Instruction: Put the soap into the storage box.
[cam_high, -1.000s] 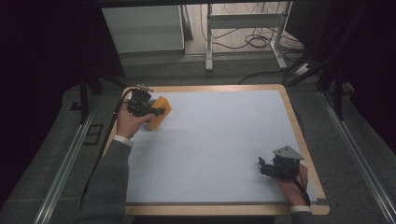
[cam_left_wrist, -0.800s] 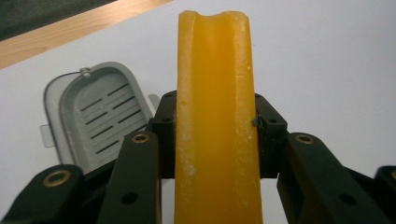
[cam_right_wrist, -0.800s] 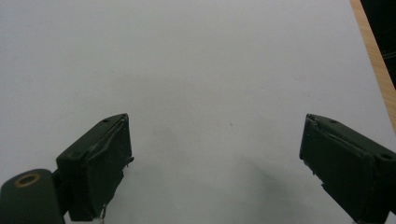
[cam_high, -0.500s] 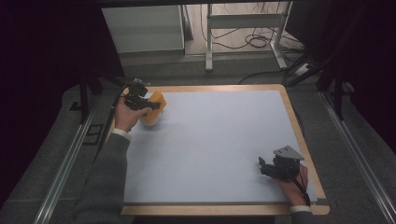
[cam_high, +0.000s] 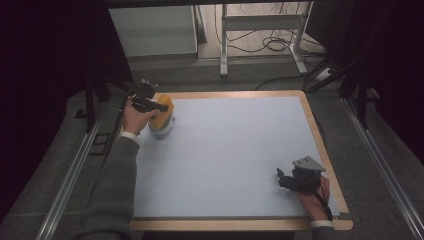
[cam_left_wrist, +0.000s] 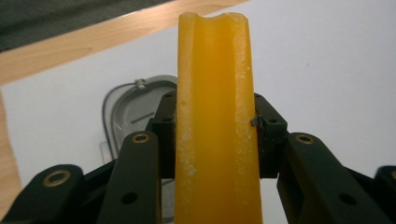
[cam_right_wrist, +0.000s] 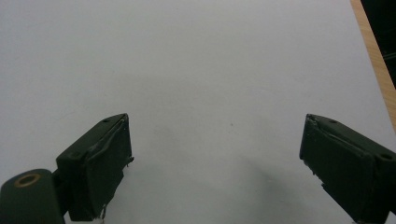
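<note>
An orange-yellow block (cam_left_wrist: 214, 70) with a groove along its top stands on edge between the jaws of my left gripper (cam_left_wrist: 215, 123), which is shut on its sides. In the high view this gripper (cam_high: 161, 107) holds the block (cam_high: 165, 114) at the far left of the pale blue mat (cam_high: 230, 150), just over a pale grey rounded object (cam_high: 160, 130). That grey oval (cam_left_wrist: 123, 109), with a thin wire loop at its rim, lies right below the block. My right gripper (cam_high: 281, 179) rests near the front right corner, jaws wide apart (cam_right_wrist: 215, 158) over bare mat with nothing between them.
A wooden border (cam_high: 311, 120) frames the mat. Metal rails (cam_high: 75, 170) run along both sides of the table. Beyond the far edge stand a white panel (cam_high: 152, 30) and a metal stand (cam_high: 260, 22) with cables on the floor.
My left hand has carried the orange block a little to the left, toward the table's far left corner. The right gripper has stayed where it was.
</note>
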